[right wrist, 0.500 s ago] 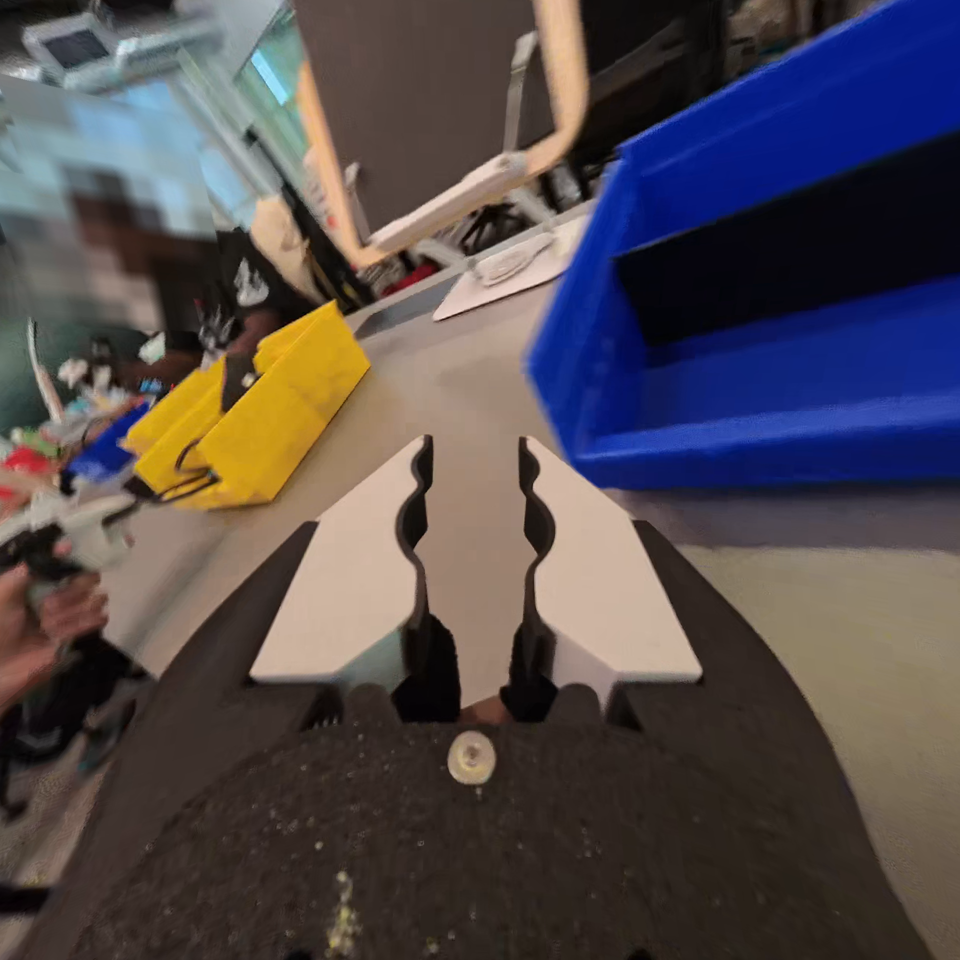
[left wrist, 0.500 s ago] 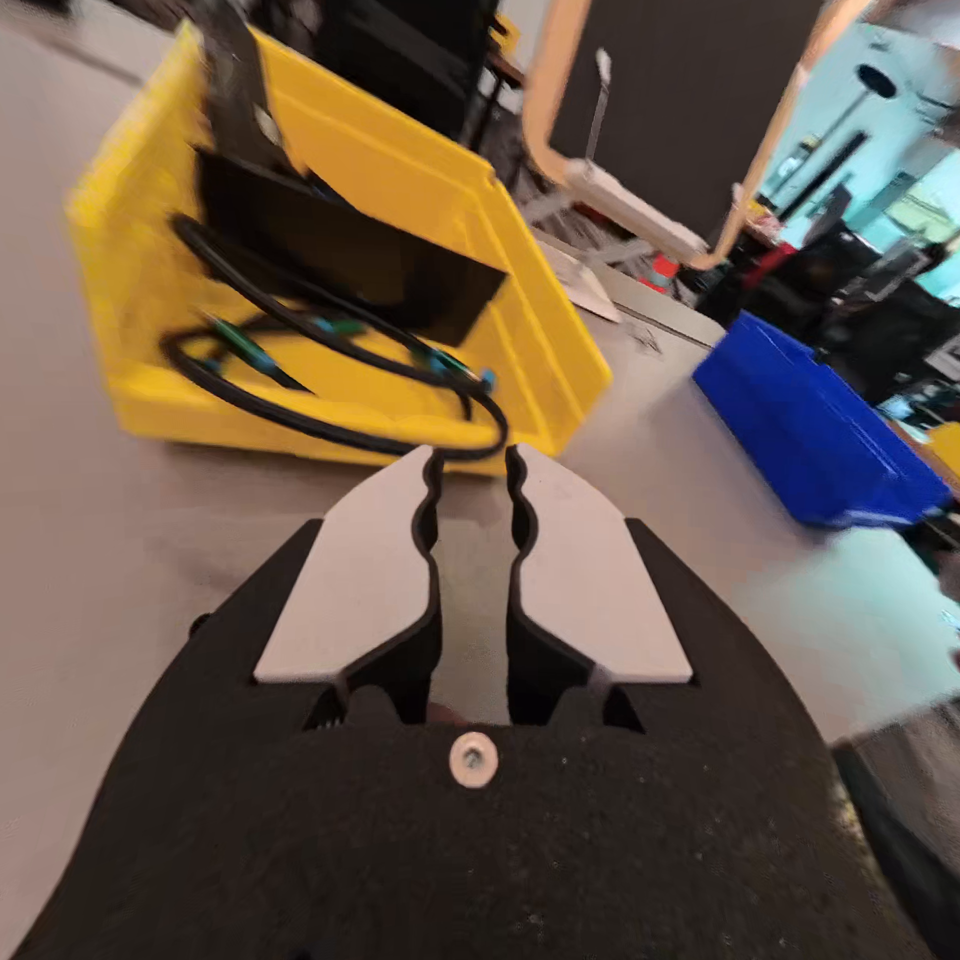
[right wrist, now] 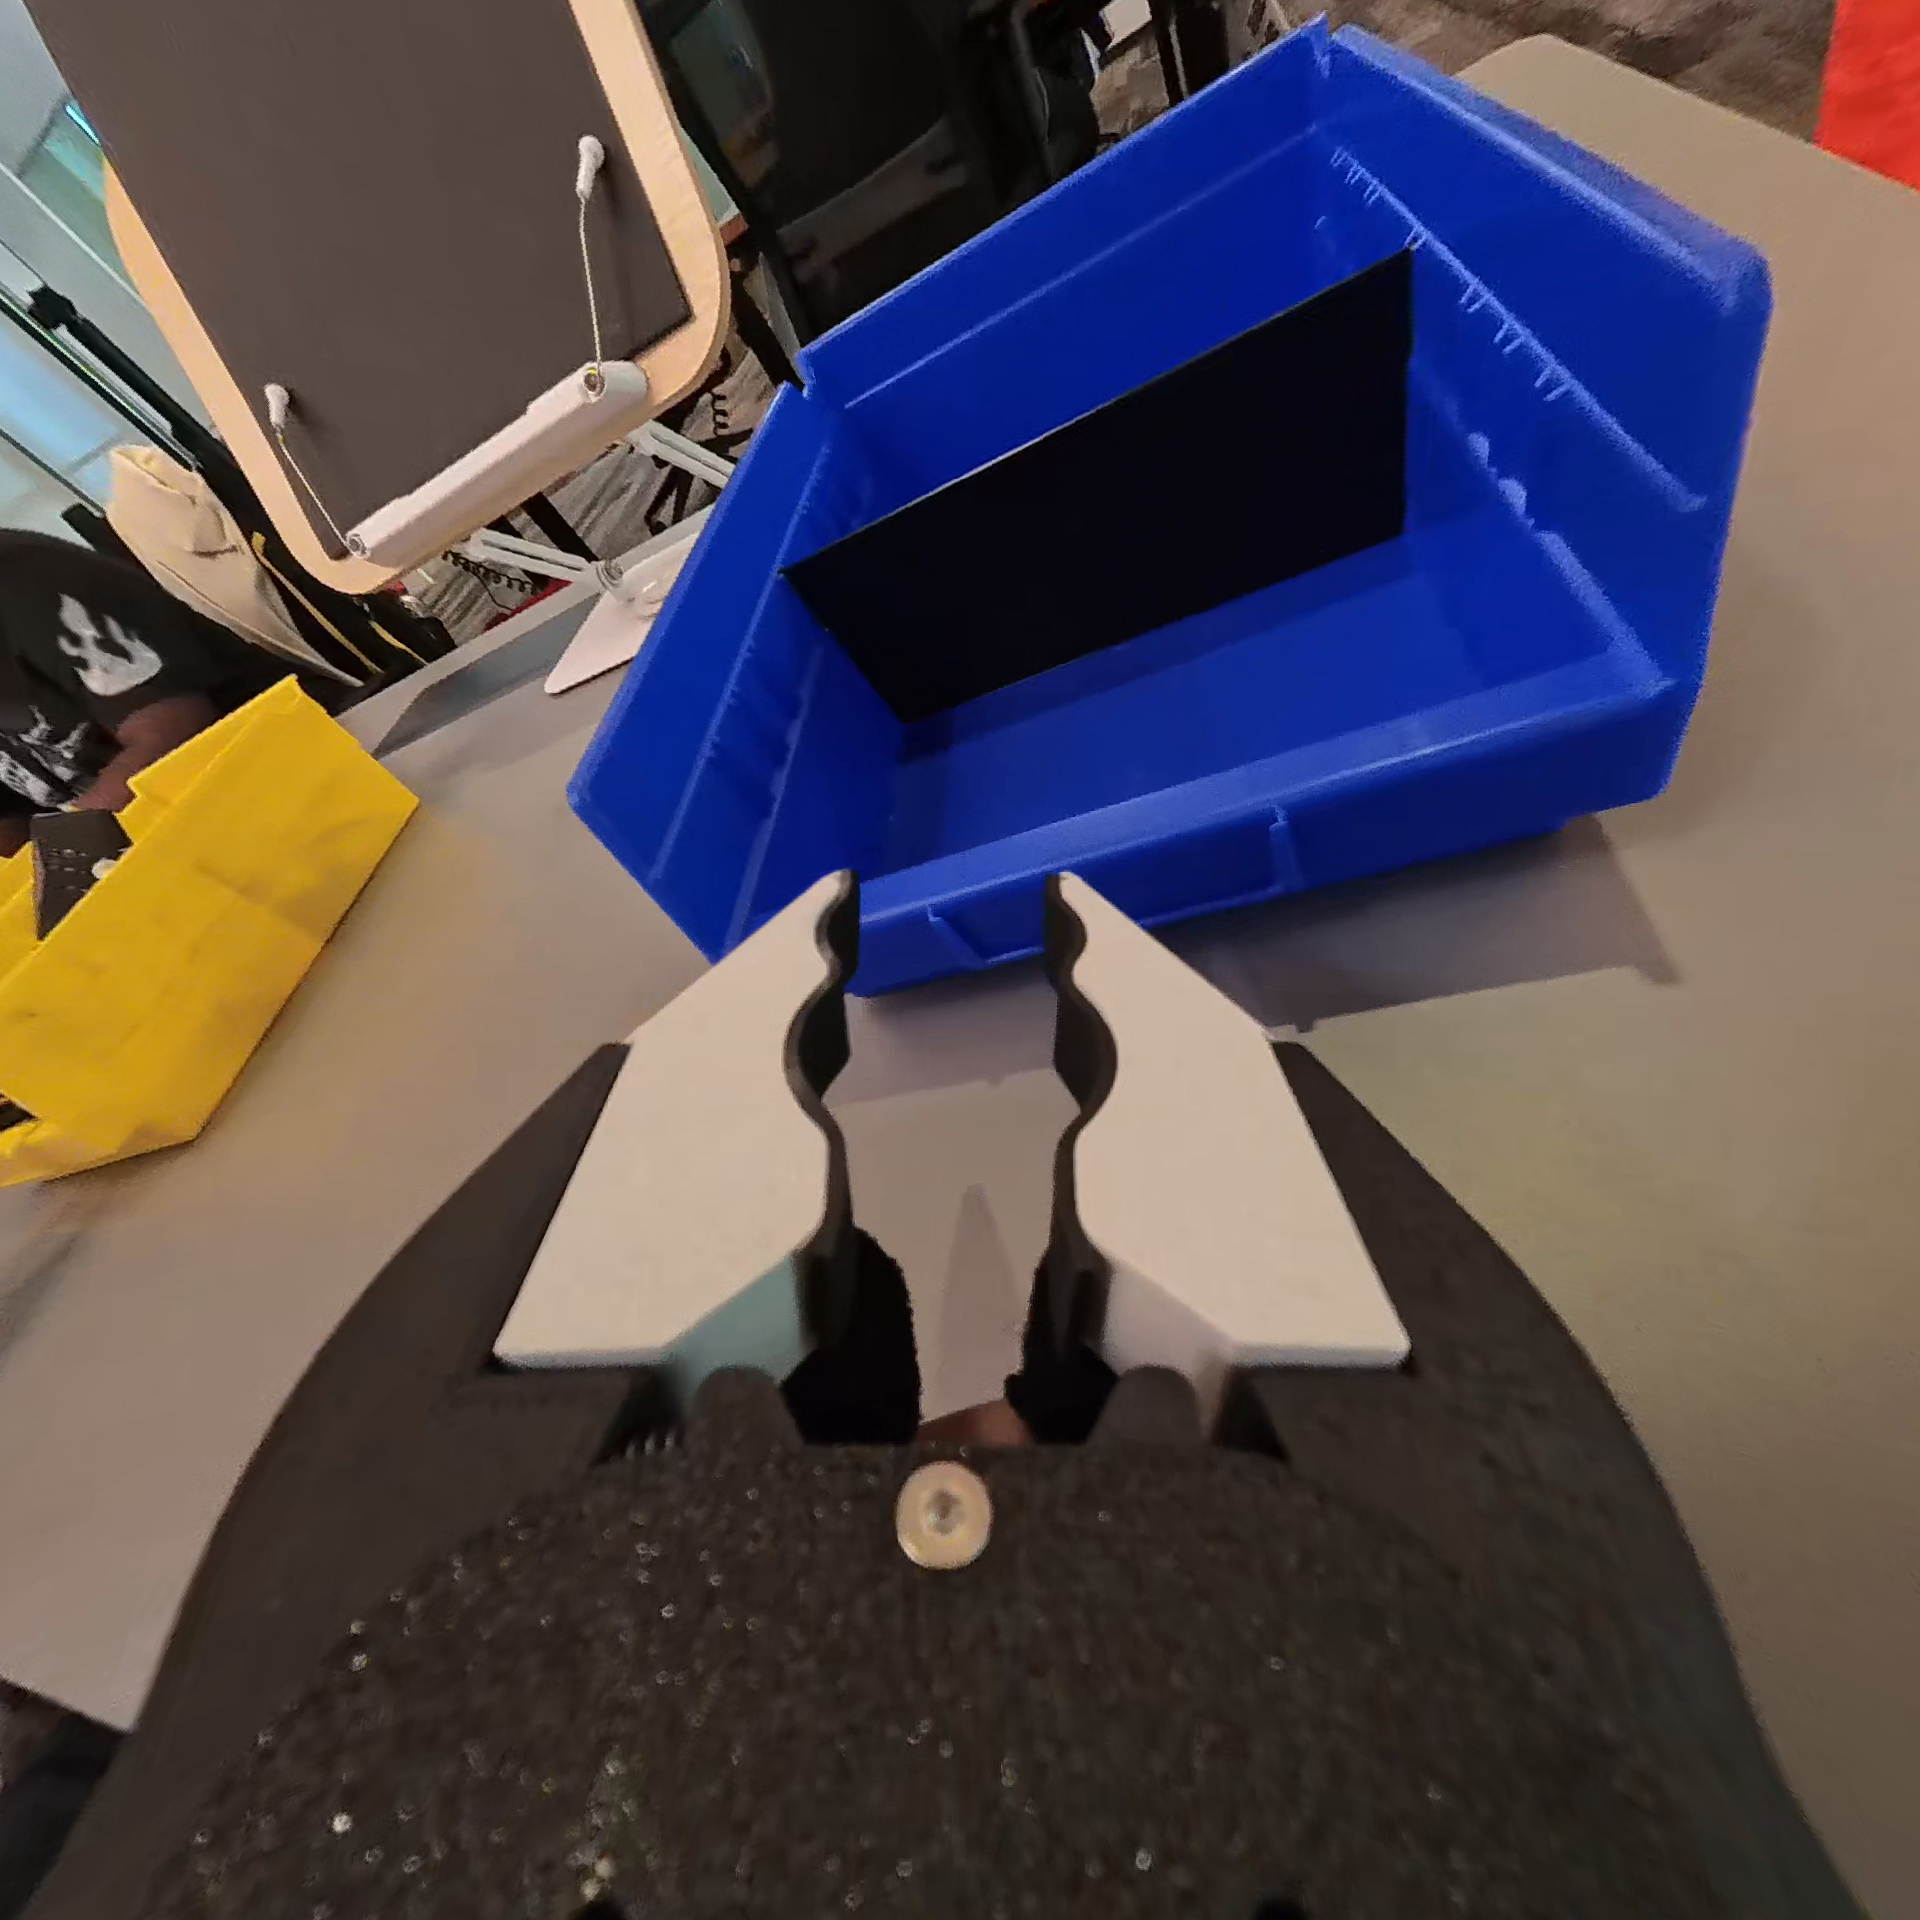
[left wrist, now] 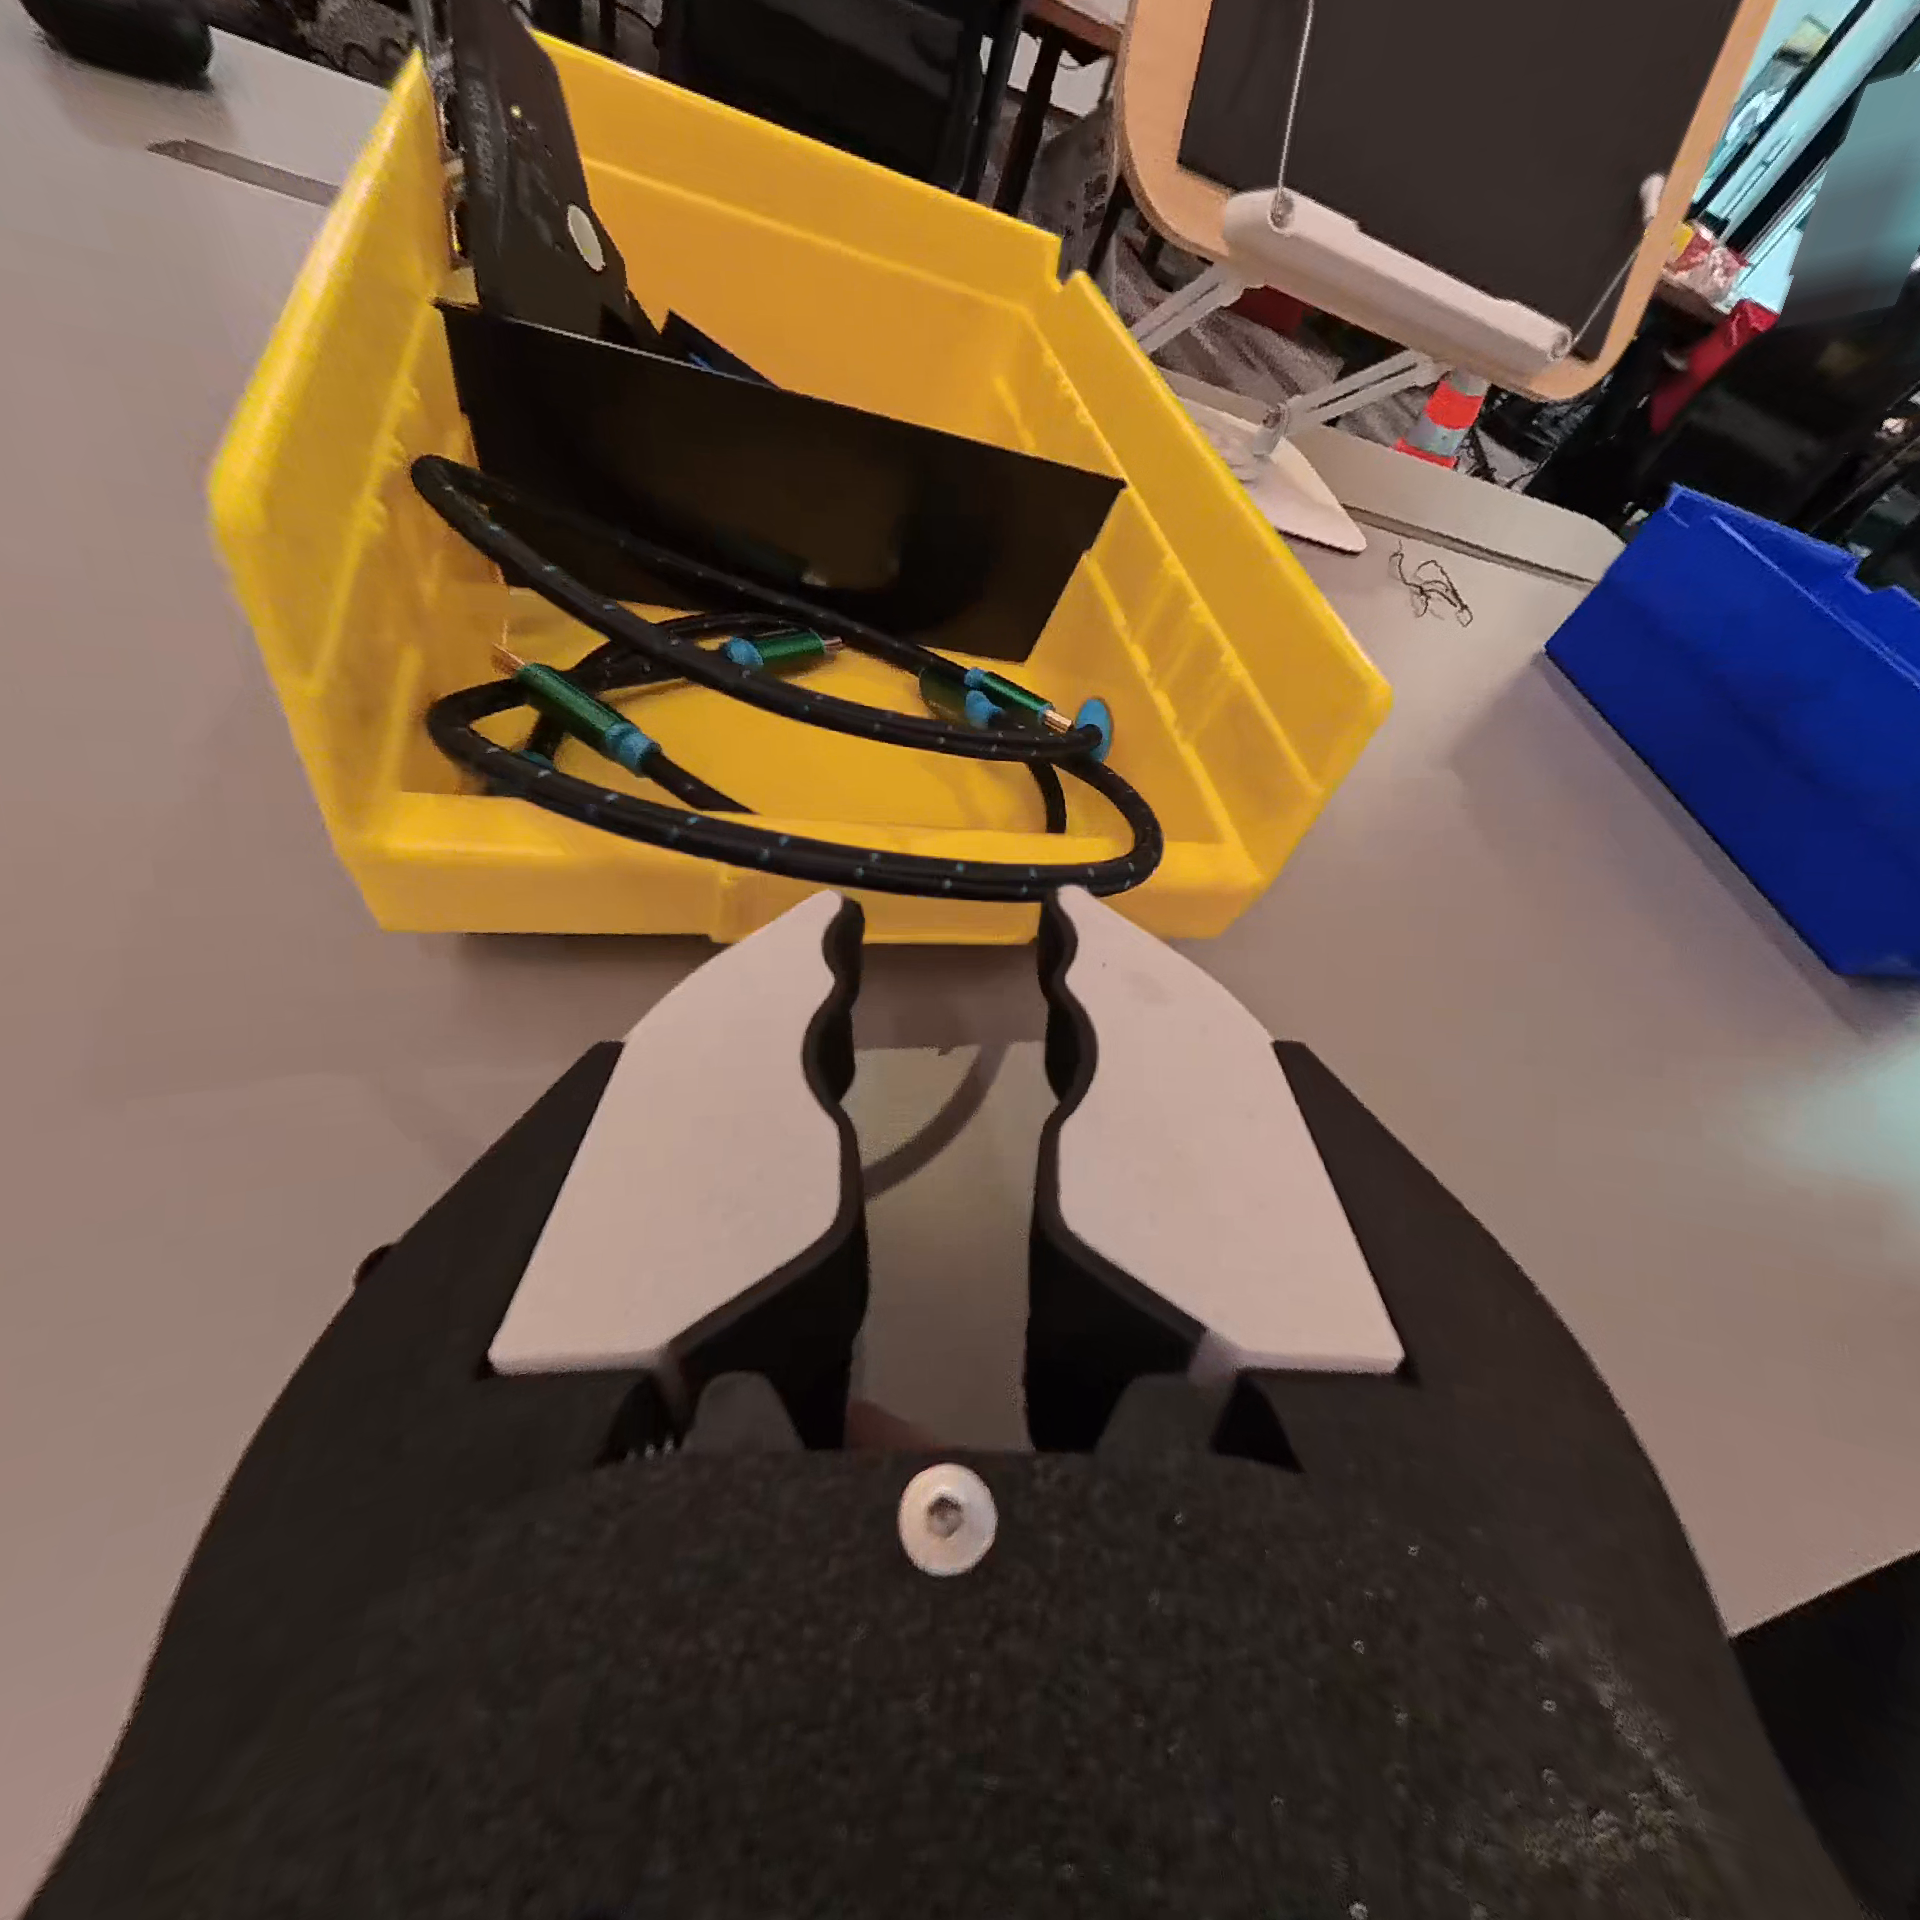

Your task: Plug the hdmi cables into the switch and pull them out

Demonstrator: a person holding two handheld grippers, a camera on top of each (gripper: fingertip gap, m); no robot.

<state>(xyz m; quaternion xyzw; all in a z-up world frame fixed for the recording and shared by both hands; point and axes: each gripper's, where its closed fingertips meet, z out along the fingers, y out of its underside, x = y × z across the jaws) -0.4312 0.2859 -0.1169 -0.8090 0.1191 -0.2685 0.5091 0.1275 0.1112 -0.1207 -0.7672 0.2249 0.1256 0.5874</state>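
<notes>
A yellow bin point(left wrist: 1195, 603) holds coiled black braided HDMI cables point(left wrist: 790, 852) with green and blue plugs point(left wrist: 582, 717). A flat black switch point(left wrist: 520, 166) leans upright in the bin's back left corner, behind a black divider point(left wrist: 769, 488). One cable loop hangs over the bin's front lip. My left gripper point(left wrist: 948, 914) is open and empty, just in front of that lip. My right gripper point(right wrist: 948, 894) is open and empty, just in front of an empty blue bin point(right wrist: 1351, 727). The yellow bin point(right wrist: 208, 894) and the switch point(right wrist: 68, 857) also show at the left of the right wrist view.
The bins stand on a grey table point(left wrist: 208, 1091). The blue bin point(left wrist: 1766, 727) lies to the right of the yellow one. A dark board with a wooden frame point(left wrist: 1455, 135) stands behind the table. A person in a dark shirt point(right wrist: 94, 665) is beyond the table's far edge. Across from one pair of fingers to the other is roughly 60 cm.
Both views have steadied and tilted down. The left gripper has opened a little wider and come closer to the yellow bin's front. The right gripper has swung to face the blue bin.
</notes>
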